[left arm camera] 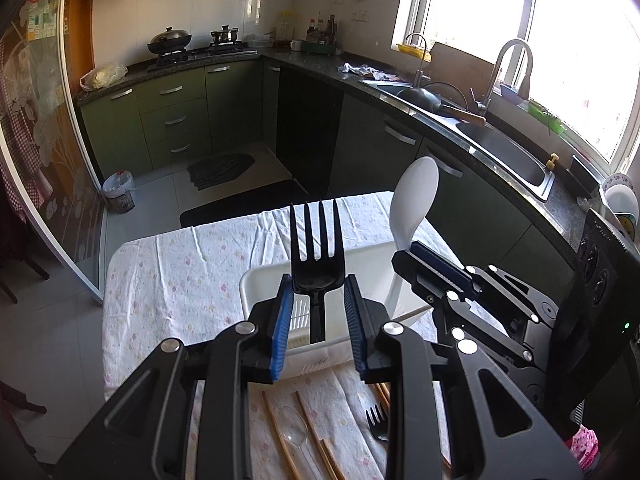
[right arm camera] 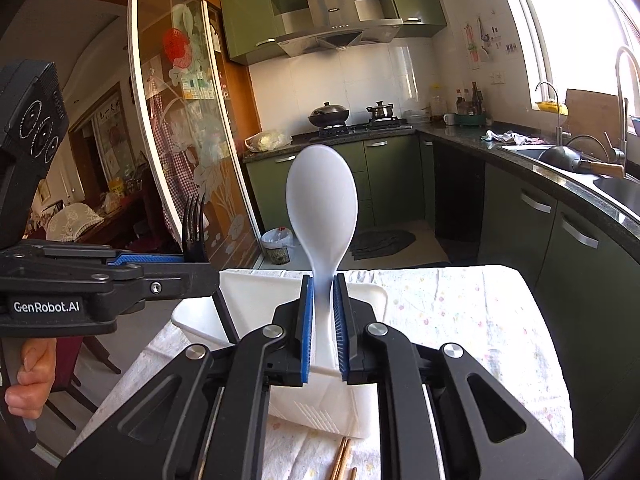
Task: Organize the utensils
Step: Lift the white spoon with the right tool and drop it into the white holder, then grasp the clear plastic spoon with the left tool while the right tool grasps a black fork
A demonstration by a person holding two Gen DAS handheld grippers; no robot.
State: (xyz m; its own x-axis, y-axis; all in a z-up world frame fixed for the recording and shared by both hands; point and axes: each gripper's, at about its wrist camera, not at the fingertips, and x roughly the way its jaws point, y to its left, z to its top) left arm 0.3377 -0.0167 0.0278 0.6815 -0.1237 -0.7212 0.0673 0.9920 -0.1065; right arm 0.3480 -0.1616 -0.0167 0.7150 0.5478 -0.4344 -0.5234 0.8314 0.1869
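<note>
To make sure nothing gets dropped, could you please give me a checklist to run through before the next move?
1. Fork clamped in left gripper, prongs up: ok.
2. Spoon upright between right gripper pads: ok; how firmly, cannot tell.
3. Basket below both utensils: ok.
4. Grippers apart from each other: ok.
5. Chopsticks lying loose on tablecloth: not ok.

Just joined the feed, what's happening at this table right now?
A person is sorting utensils with two hand-held grippers. The left hand-held gripper holds a black fork upright above the white bin; the right hand-held gripper has a white spoon between its pads, also above the bin. Chopsticks, a clear spoon and a second fork still lie on the tablecloth near the bin.
</note>
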